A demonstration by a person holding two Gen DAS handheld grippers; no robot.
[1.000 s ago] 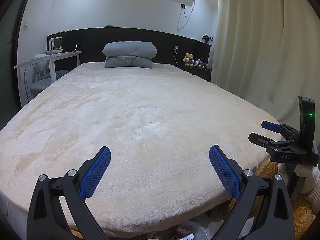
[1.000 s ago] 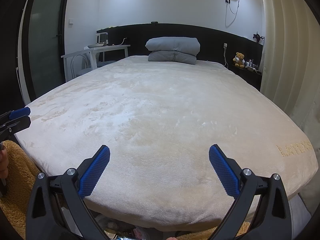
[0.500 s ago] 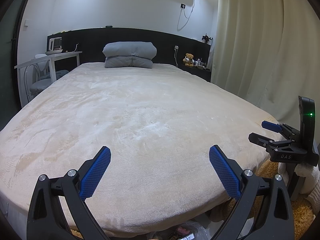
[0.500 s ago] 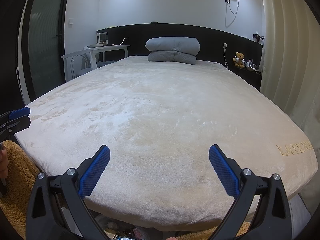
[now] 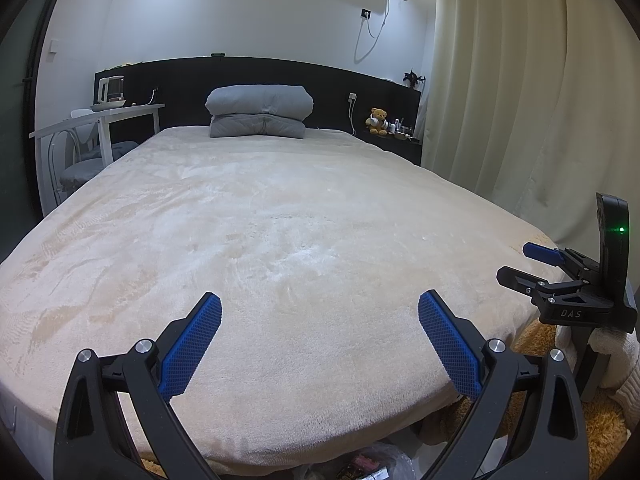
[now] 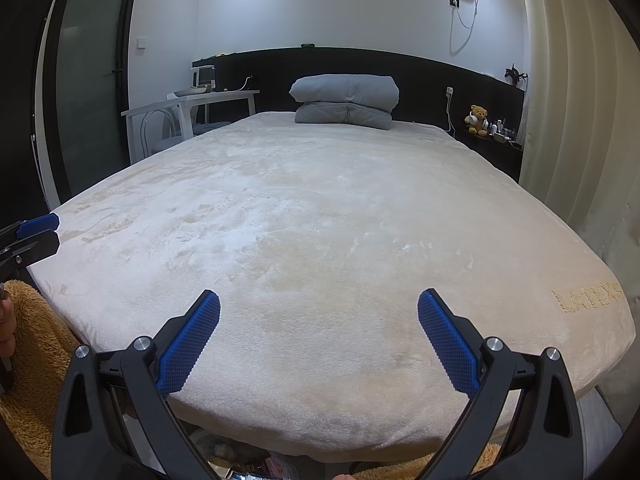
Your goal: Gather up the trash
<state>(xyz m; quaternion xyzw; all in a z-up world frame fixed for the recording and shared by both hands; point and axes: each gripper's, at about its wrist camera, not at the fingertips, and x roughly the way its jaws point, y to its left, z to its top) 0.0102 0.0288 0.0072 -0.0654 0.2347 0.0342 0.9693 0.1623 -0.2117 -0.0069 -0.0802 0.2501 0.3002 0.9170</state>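
**Left wrist / right wrist: both grippers spread above the foot of the bed, trash down at the floor edge**

Left wrist view: left gripper (image 5: pixel 320 340) has its fingers (image 5: pixel 192 346) spread wide, nothing between them, hovering over the near edge of the bed (image 5: pixel 280 220). Right gripper (image 5: pixel 560 276) shows at right of frame, side-on, fingers apart, green LED lit on its body.

Right wrist view: right gripper (image 6: pixel 319 340) likewise released, blue fingers (image 6: pixel 448 346) wide apart and empty. Left gripper (image 6: pixel 30 236) is partly visible at the left edge, just beside the bed's corner.

Trash: a crumpled clear bag with wrappers (image 5: pixel 372 462) sits at the bottom centre of frame, below the bed's near edge; same pile (image 6: pixel 244 460) at bottom centre in the right view. Contents too cramped to identify.

Bed is covered in a cream plush blanket; folded grey duvet (image 5: pixel 259 110) at the headboard, upper centre. Teddy bear (image 5: pixel 377 121) on the shelf at upper right. White table (image 5: pixel 100 120) at upper left.
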